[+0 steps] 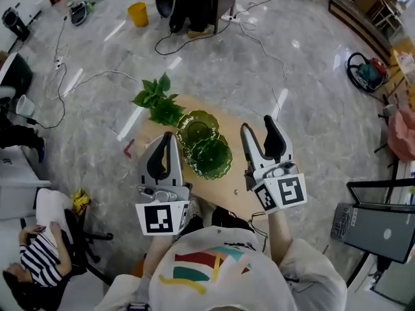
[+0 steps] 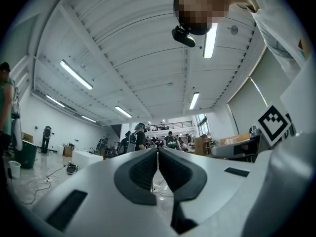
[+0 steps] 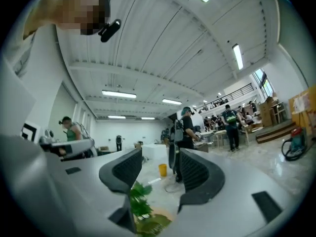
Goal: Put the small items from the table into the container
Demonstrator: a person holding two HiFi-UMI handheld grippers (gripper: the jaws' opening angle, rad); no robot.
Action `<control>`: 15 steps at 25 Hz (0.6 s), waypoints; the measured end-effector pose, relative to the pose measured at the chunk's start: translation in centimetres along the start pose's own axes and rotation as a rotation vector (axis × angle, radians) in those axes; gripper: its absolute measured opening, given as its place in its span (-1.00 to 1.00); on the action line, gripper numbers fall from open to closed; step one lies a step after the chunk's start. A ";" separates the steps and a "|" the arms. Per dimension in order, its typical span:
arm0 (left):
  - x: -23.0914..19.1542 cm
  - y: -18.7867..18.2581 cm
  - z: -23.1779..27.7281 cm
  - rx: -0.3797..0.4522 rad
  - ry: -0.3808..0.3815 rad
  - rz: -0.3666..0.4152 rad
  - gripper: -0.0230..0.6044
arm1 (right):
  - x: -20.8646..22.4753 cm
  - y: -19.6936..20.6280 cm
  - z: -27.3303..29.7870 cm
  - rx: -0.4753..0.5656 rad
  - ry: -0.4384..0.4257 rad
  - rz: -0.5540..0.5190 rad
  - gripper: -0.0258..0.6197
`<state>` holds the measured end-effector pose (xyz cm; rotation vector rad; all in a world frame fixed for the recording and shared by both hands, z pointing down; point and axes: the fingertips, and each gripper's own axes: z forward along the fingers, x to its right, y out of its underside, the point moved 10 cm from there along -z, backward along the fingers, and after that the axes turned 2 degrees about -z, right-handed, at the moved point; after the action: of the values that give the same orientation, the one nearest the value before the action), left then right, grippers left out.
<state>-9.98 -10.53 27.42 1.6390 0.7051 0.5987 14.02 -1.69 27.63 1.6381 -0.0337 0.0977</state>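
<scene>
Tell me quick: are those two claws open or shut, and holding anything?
Left gripper: closed, holding nothing.
Right gripper: open, holding nothing.

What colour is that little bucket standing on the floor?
The bucket is yellow; the head view shows it best.

Grey marble floor, cables trailing across it. Yellow bucket far side, near standing person's legs. Leafy green plant left of centre. Seated person in striped top lower left, beside office chair. Dark monitor lower right. Teal vacuum at right edge.
</scene>
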 end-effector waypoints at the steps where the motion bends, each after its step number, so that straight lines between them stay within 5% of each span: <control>1: 0.3 0.5 0.8 0.003 0.005 0.003 -0.90 | 2.0 1.0 0.3 -0.044 0.037 -0.028 -0.22; 4: 1.3 2.6 2.2 -0.030 0.026 -0.012 -0.90 | 8.1 6.8 -0.5 -0.239 0.175 -0.046 -0.23; 8: 2.5 7.6 3.6 -0.128 0.073 -0.007 -0.90 | 15.3 21.3 -2.6 -0.575 0.319 0.094 -0.23; 11: 3.0 11.4 3.8 -0.197 0.100 -0.005 -0.90 | 17.4 33.1 -4.5 -0.849 0.328 0.189 -0.22; 15: 3.1 14.5 3.2 -0.244 0.106 0.002 -0.90 | 16.9 43.3 -5.8 -1.090 0.335 0.285 -0.22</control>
<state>-3.81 -12.22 41.16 1.3898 0.6788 0.7471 27.04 1.70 72.51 0.5067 -0.0521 0.4809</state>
